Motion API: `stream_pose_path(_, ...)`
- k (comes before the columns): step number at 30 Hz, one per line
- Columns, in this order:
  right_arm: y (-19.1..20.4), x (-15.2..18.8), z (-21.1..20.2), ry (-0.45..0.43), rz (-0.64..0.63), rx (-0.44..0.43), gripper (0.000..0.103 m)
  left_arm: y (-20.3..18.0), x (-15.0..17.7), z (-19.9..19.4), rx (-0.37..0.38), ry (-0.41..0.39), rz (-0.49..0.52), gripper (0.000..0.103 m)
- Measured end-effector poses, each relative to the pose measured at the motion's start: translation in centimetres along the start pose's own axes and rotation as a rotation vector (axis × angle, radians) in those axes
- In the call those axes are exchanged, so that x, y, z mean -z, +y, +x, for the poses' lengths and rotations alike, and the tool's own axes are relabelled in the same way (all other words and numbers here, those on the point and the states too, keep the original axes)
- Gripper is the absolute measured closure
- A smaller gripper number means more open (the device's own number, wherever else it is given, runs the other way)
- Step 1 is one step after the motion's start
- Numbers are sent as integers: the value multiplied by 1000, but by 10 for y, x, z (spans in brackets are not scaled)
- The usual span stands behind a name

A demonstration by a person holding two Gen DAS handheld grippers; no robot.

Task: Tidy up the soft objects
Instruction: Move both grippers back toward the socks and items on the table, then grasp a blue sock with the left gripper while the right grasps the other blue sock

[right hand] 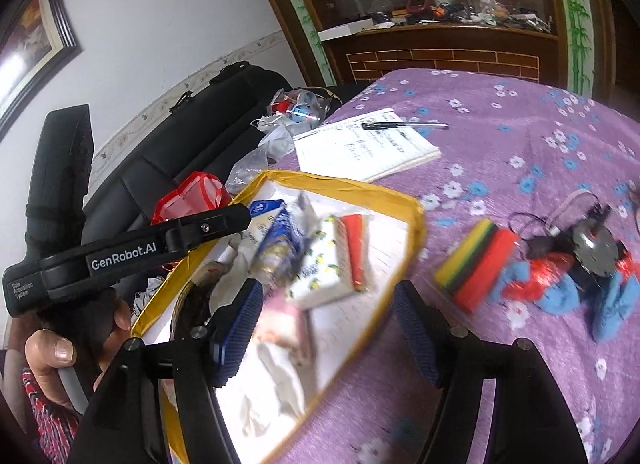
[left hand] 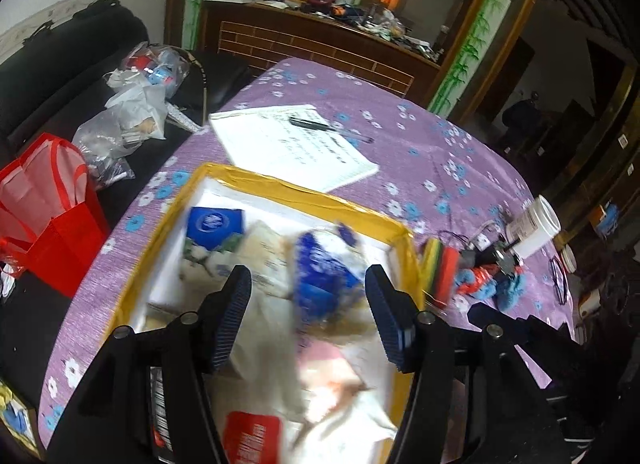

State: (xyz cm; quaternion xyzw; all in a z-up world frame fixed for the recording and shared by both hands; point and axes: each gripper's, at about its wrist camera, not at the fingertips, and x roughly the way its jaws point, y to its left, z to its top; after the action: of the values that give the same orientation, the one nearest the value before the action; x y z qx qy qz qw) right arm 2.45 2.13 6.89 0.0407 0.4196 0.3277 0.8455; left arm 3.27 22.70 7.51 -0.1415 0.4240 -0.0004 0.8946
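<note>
A white box with a yellow taped rim (left hand: 304,188) (right hand: 416,210) sits on the purple flowered table. It holds several soft packs: a blue tissue pack (left hand: 216,224), a blue-white pack (left hand: 324,276), a lemon-print pack (right hand: 326,276) and white cloths (right hand: 276,376). My left gripper (left hand: 308,304) is open and empty over the box. My right gripper (right hand: 328,328) is open and empty over the box's right rim. A striped sponge (right hand: 476,264) (left hand: 438,272) lies on the table right of the box. Blue and red soft items (right hand: 560,284) (left hand: 492,284) lie beyond it.
A notebook (left hand: 292,144) (right hand: 364,144) with a pen (left hand: 332,130) lies behind the box. A white jar (left hand: 534,226) lies at the table's right edge. A red bag (left hand: 52,220) and plastic bags (left hand: 132,112) sit on the black sofa to the left. The left gripper's body (right hand: 132,248) crosses the right wrist view.
</note>
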Motion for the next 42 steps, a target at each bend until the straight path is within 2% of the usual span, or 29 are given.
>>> stream_pose_path(8,-46,15,-32,-18,64,12,33,-54,16,8,18,38,86,45)
stream_pose_path(14,-100,25,-62,-59,138,42,33,-100,27,22,29,71,148,45)
stream_pose_path(19,-157,34,-79,-112,242,82,33,-139,31,45,12,108,192,45)
stream_pose_path(23,-203,40,-87,-143,375,71,31,-172,30,68,-4,132,248,45)
stream_pose_path(27,-236,47,-97,-169,478,84,31,-200,21,95,-21,103,301,45)
stream_pose_path(31,-250,51,-104,-198,541,56,31,-215,17,118,1,122,337,45)
stream_pose_path(34,-251,51,-105,-204,547,52,31,-223,23,126,-34,107,402,45)
stream_pose_path(37,-251,51,-105,-204,548,48,31,-224,33,131,6,142,428,45)
stream_pose_path(39,-252,51,-103,-198,547,53,31,-227,39,129,2,139,455,45)
stream_pose_path(42,-252,53,-101,-183,547,63,31,-234,54,123,-7,150,487,53)
